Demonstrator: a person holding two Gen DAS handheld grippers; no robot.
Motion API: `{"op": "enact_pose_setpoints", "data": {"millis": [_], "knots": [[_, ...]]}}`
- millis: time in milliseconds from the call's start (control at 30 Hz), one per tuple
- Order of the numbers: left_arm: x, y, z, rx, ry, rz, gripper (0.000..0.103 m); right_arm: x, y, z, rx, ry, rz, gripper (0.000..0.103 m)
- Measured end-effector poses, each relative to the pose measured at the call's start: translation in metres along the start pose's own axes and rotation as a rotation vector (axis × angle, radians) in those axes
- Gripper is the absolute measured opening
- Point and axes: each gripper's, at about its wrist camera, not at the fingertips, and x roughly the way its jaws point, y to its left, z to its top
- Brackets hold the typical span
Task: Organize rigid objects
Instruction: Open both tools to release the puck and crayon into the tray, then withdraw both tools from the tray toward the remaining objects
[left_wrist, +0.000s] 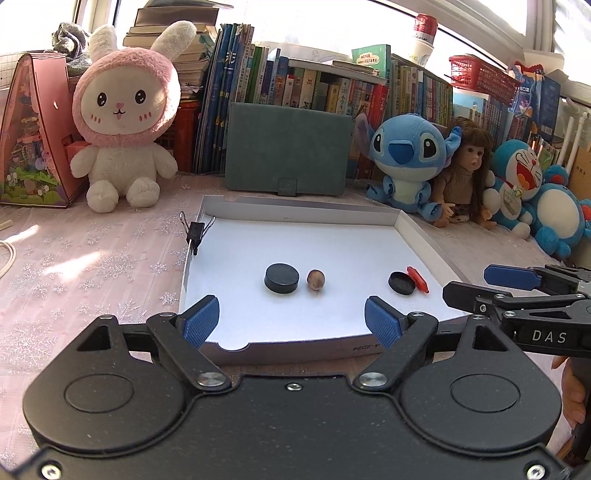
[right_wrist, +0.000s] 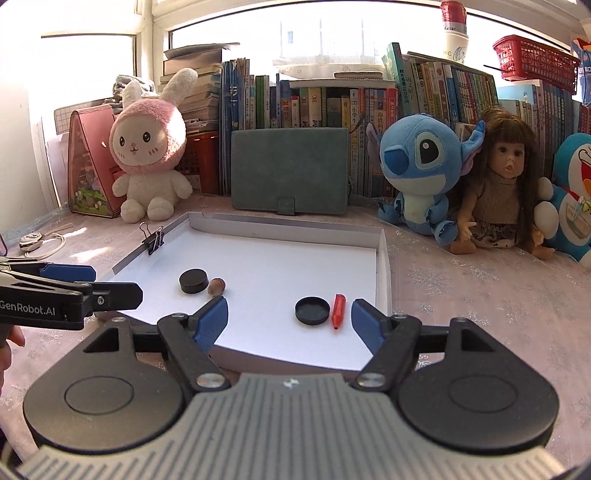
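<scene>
A shallow white box lid (left_wrist: 229, 218) (right_wrist: 384, 266) lies on the table. Inside it sit a thick black disc (left_wrist: 282, 277) (right_wrist: 193, 281), a brown nut (left_wrist: 316, 279) (right_wrist: 216, 286), a flat black cap (left_wrist: 402, 282) (right_wrist: 312, 310) and a small red piece (left_wrist: 417, 278) (right_wrist: 338, 310). A black binder clip (left_wrist: 195, 230) (right_wrist: 155, 238) is clamped on the lid's left wall. My left gripper (left_wrist: 291, 319) hangs open over the lid's near edge, nothing between its blue pads. My right gripper (right_wrist: 290, 319) is open too, near the cap and red piece, holding nothing.
Behind the lid stand a green case (left_wrist: 288, 147), a pink rabbit plush (left_wrist: 125, 118), a blue plush (left_wrist: 406, 158), a doll (right_wrist: 506, 177) and rows of books. A pink toy house (left_wrist: 33, 133) is at far left. The tablecloth is pink with snowflakes.
</scene>
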Motion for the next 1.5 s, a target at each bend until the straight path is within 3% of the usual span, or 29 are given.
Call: {"op": "enact_pose_setpoints", "data": {"millis": [433, 933, 1300, 1500], "knots": [[-0.028, -0.008, -0.038, 0.023, -0.013, -0.001, 0.086, -0.027, 0.007, -0.033, -0.05, -0.001, 0.007, 0.086], [-0.045, -0.004, -0.072, 0.044, 0.033, 0.01, 0.086, -0.043, 0.01, -0.069, -0.068, 0.024, -0.008, 0.089], [-0.053, -0.02, -0.087, 0.135, 0.041, -0.009, 0.047, -0.043, 0.01, -0.082, -0.043, 0.056, -0.008, 0.089], [-0.047, -0.022, -0.09, 0.126, 0.062, -0.026, 0.044, -0.045, 0.013, -0.086, -0.07, 0.057, -0.017, 0.089]]}}
